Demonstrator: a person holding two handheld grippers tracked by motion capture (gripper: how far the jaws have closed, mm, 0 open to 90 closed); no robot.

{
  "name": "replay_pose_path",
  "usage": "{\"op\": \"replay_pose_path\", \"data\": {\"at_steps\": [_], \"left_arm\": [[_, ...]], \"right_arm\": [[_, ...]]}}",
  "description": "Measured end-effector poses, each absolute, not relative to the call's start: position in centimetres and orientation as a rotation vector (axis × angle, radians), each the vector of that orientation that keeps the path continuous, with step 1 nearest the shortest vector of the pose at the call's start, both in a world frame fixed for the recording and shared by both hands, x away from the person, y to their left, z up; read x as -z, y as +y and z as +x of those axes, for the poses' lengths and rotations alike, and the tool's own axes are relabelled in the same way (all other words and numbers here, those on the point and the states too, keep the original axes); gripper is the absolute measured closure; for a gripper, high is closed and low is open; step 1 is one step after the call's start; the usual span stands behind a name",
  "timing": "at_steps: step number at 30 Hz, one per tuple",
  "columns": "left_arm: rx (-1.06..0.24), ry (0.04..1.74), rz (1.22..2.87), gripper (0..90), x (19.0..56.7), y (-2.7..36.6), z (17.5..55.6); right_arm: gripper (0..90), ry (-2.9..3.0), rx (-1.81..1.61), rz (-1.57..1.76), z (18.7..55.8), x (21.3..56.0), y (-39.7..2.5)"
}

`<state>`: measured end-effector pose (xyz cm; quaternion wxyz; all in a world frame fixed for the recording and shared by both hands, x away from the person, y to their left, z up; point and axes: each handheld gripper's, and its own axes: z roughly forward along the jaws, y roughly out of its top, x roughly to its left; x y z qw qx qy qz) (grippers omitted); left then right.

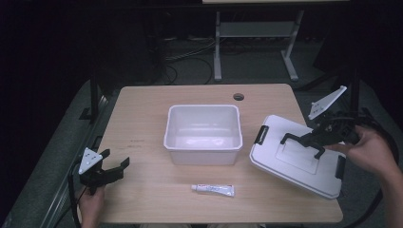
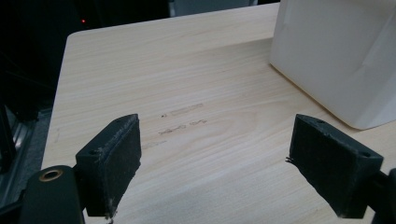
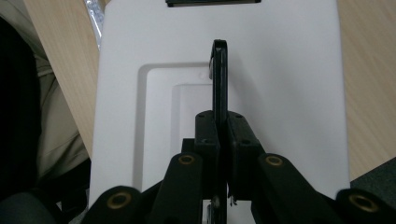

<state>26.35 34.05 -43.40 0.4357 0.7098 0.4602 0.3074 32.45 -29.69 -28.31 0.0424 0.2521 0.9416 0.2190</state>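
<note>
- Two tongs are in play, and only one has work: my right tongs (image 1: 317, 137) are clamped flat on the black handle (image 3: 218, 79) of the white lid (image 1: 285, 164), the pads pressed together on it with no gap that I can see.
- I judge the grip sits on the handle because it is the one raised part of the lid thin enough to pinch; the lid's flat top offers nothing to bite.
- That lid lies directly under and ahead of the right tongs, tilted, its near corner over the table (image 1: 142, 199) edge; I cannot tell whether its far edge touches the table.
- My left tongs (image 1: 107, 171) are wide open and hold nothing, hovering over bare wood, kept clear so that they don't crowd the right side, I would say.
- Ahead of the left tongs and to their right stands the open white bin (image 1: 203, 135), which sits between both tongs and is where the lid belongs, in my judgement.
- Nearer me, just in front of the bin, a small tube (image 1: 213, 190) lies flat, apart from both tongs.
</note>
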Motion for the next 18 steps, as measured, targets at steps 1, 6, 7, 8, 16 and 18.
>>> {"op": "replay_pose_path", "data": {"at_steps": [1,6,7,8,16,18], "left_arm": [[-0.765,1.145,1.766,16.1,43.4,34.1,26.3],[-0.762,1.139,1.771,16.1,43.4,33.9,26.4],[-0.766,1.141,1.767,16.1,43.4,33.9,26.4],[-0.769,1.138,1.766,16.1,43.4,33.9,26.3],[-0.771,1.148,1.758,16.1,43.3,34.2,26.3],[-0.771,1.148,1.756,16.0,43.3,34.3,26.3]], "right_arm": [[84.2,2.881,-0.67,0.771,32.4,28.3,-29.7],[84.2,2.894,-0.67,0.821,32.7,31.0,-30.2],[84.2,2.896,-0.669,0.833,32.8,31.4,-30.2],[84.3,2.898,-0.666,0.835,33.0,31.8,-30.1],[84.2,2.921,-0.632,0.85,33.9,34.3,-29.3],[84.1,2.918,-0.62,0.871,34.3,35.2,-29.2]]}}
